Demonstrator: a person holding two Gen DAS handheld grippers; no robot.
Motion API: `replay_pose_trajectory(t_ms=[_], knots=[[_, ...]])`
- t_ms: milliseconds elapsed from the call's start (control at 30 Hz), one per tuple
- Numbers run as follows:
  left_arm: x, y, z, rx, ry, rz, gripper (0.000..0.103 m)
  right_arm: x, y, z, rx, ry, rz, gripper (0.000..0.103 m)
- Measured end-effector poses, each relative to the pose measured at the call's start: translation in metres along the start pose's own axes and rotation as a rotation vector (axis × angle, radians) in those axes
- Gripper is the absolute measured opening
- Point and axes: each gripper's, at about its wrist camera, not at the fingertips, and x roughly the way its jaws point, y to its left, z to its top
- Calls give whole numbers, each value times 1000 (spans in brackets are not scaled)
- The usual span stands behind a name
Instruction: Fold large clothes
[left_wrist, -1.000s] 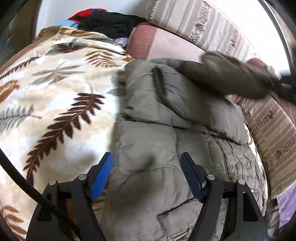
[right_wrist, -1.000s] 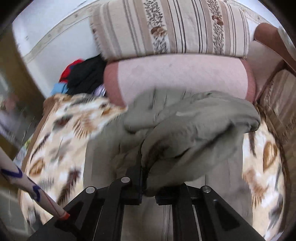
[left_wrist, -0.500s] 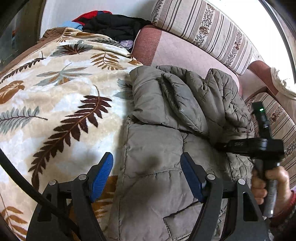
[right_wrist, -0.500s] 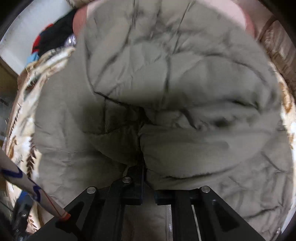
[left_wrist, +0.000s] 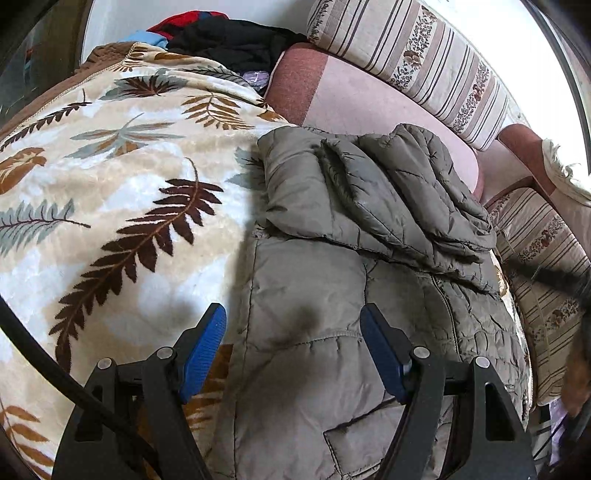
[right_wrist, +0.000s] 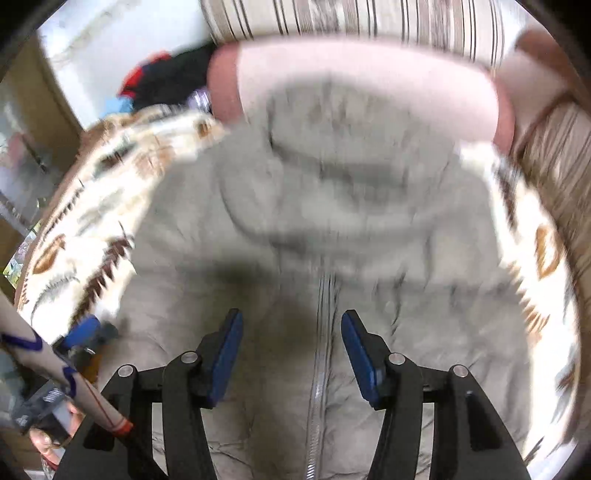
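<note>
An olive-grey quilted jacket (left_wrist: 332, 288) lies on a leaf-patterned blanket (left_wrist: 110, 206), its sleeve (left_wrist: 406, 192) folded across the chest. My left gripper (left_wrist: 293, 325) hovers open over the jacket's left edge, blue pads apart with nothing between them. The right wrist view is blurred by motion. There the jacket (right_wrist: 332, 240) fills the middle, its zipper (right_wrist: 321, 332) running down the centre. My right gripper (right_wrist: 291, 332) is above the zipper with its jaws opening and nothing between the pads. The left gripper's blue pad (right_wrist: 83, 330) shows at the lower left of that view.
A pink bolster (left_wrist: 369, 99) and striped cushions (left_wrist: 424, 55) back the bed. A pile of black, red and blue clothes (left_wrist: 221, 40) sits at the far corner. A striped cushion (left_wrist: 546, 280) borders the jacket's right side. A patterned stick (right_wrist: 55, 373) crosses the right view's lower left.
My right gripper carried the sleeve over the jacket, laid it across the chest, let go and pulled back with its jaws parting. The left gripper stayed still.
</note>
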Motion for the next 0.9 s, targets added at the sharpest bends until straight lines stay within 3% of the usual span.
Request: replay_pose_trajectory(t_ms=[33, 133, 200, 333, 433, 467, 567, 633, 733, 833, 900], knots=[[0, 0, 0, 0, 1, -2, 74, -10, 5, 15, -14, -60, -31, 60], [1, -2, 0, 5, 5, -5, 74, -12, 12, 59, -20, -180, -125, 83], [2, -4, -1, 10, 7, -5, 74, 13, 17, 86, -5, -199, -173, 83], [3, -5, -1, 16, 8, -6, 74, 92, 29, 113, -2, -89, -216, 77], [5, -4, 1, 17, 14, -18, 74, 160, 40, 92, 23, 110, -119, 74], [6, -4, 2, 19, 16, -20, 74, 173, 47, 81, 14, 118, -147, 76], [12, -5, 2, 26, 34, -24, 74, 171, 61, 71, -52, 54, -221, 76], [16, -5, 1, 23, 53, -24, 74, 156, 58, 76, -56, 38, -190, 75], [15, -4, 1, 17, 48, -24, 74, 108, 39, 82, -20, -87, -145, 70], [16, -5, 1, 17, 50, -19, 74, 76, 13, 75, 17, -176, -227, 71], [19, -7, 0, 25, 56, -7, 74, 84, -10, 65, 58, -136, -283, 72]])
